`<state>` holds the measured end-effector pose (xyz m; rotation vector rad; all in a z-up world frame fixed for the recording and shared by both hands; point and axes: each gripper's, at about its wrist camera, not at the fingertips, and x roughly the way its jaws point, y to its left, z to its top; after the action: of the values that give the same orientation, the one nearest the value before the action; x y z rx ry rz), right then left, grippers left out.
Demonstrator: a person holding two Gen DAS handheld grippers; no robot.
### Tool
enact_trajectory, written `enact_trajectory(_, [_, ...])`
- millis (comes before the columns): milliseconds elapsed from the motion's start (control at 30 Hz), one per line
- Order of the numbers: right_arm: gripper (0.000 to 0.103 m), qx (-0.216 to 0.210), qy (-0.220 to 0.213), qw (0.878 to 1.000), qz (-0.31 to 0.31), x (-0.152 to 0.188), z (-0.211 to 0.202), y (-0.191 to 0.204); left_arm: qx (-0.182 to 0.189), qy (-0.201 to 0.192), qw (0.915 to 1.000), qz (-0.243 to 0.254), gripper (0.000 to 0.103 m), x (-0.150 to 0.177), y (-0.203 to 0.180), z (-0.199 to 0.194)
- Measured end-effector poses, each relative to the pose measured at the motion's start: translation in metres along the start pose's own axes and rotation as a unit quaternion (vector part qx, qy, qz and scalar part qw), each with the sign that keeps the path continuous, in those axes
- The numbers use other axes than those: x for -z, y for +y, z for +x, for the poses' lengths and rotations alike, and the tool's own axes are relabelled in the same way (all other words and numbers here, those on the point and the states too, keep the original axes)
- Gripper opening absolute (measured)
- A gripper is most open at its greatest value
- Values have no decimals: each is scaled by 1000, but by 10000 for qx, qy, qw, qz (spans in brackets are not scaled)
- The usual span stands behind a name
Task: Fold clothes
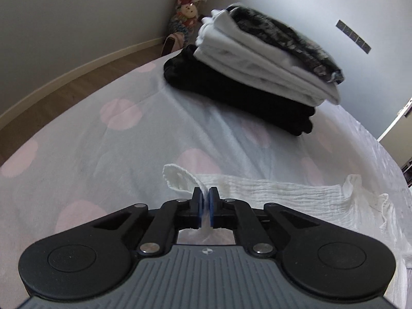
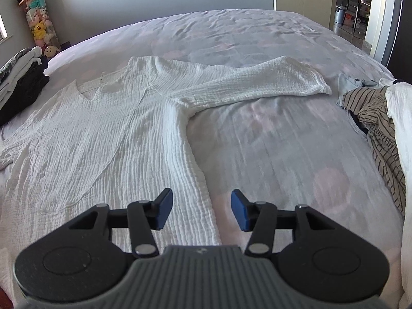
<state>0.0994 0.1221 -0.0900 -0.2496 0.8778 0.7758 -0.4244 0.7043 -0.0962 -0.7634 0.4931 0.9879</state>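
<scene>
A white crinkled top lies spread flat on the bed, neckline to the far left, one sleeve stretched out to the right. My right gripper is open, low over the garment's right side edge, its fingers either side of that edge. My left gripper is shut on a corner of the same white top, and a small flap of fabric sticks up past the pads.
A stack of folded black and white clothes sits on the bed beyond the left gripper; it also shows in the right wrist view. A heap of unfolded striped and white clothes lies at the right. The polka-dot bedsheet covers the bed.
</scene>
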Motion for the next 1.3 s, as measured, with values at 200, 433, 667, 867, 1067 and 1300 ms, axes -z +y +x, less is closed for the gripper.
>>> enact_trajectory(200, [53,-206,-4,9997,90,2,0,-5,442,-339,9958,730,5,-44,-90,-54])
enact_trajectory(433, [53,-580,-185,9974,394,9,-6,-20,878,-388,9838,1516,5,-68,-235,-83])
enact_trajectory(667, [53,-683,-326,9959,487,15,-9,-26,1169,-13,9767,1799,5,-39,-348,-42])
enact_trajectory(867, [52,-592,-341,9963,527,19,-7,-29,1351,459,9750,1704,5,1,-397,25])
enact_trajectory(1067, [48,-719,-268,9950,632,19,3,-34,1451,831,9717,1669,5,34,-432,81])
enact_trajectory(1300, [47,-850,-133,9936,739,19,12,-38,1419,1221,9674,1707,14,55,-444,117])
